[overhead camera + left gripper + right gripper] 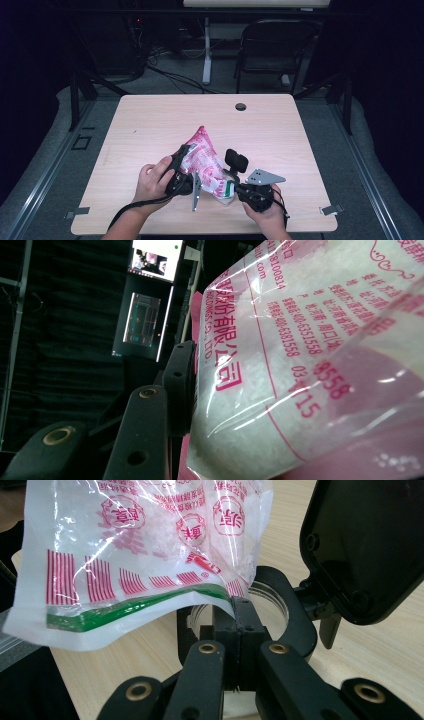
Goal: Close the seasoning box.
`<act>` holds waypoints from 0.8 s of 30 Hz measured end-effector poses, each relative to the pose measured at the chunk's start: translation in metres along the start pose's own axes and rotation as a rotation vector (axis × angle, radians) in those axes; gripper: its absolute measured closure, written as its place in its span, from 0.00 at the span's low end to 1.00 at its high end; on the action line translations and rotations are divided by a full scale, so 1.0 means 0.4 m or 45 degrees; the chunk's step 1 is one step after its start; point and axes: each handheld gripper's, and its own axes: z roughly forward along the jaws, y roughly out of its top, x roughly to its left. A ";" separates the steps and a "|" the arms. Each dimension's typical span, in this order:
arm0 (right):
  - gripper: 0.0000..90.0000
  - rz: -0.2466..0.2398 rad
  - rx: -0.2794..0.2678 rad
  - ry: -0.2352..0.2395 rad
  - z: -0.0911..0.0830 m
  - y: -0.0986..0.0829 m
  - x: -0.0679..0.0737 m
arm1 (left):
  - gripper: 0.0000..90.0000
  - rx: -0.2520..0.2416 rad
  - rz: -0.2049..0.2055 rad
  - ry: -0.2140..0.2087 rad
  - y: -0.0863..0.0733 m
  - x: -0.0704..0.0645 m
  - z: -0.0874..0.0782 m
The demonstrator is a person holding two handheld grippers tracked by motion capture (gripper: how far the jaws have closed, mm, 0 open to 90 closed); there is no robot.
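Observation:
A pink and white plastic bag (202, 155) of white grains hangs tilted over the front middle of the wooden table (150, 120). My left gripper (182, 159) is shut on the bag's side; in the left gripper view one finger (179, 385) presses into the bag (300, 340), and the other is hidden behind it. My right gripper (234, 189) is shut on the bag's lower corner. In the right gripper view its jaws (239, 615) pinch the corner of the bag (140, 540) just above a clear jar's black neck ring (296, 615). The jar's (226, 199) black lid (236, 161) (365, 545) stands flipped open.
A cable hole (241, 106) sits near the table's far edge. Beyond the table are a dark folding chair (275, 45) and a white desk leg (206, 50). Bare tabletop lies to the left, right and behind the bag.

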 end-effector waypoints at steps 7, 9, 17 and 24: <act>1.00 -0.003 0.006 -0.002 0.000 0.000 -0.001 | 0.68 0.005 -0.004 -0.005 0.000 -0.001 -0.002; 1.00 -0.002 0.007 -0.002 0.000 0.000 -0.001 | 0.68 0.013 -0.006 -0.011 0.002 0.000 -0.003; 1.00 0.000 0.007 -0.002 -0.001 -0.003 0.000 | 0.68 0.001 0.004 -0.002 0.005 0.001 -0.002; 1.00 -0.002 0.007 -0.008 -0.003 -0.003 -0.001 | 0.68 -0.002 0.009 0.000 0.007 0.003 -0.005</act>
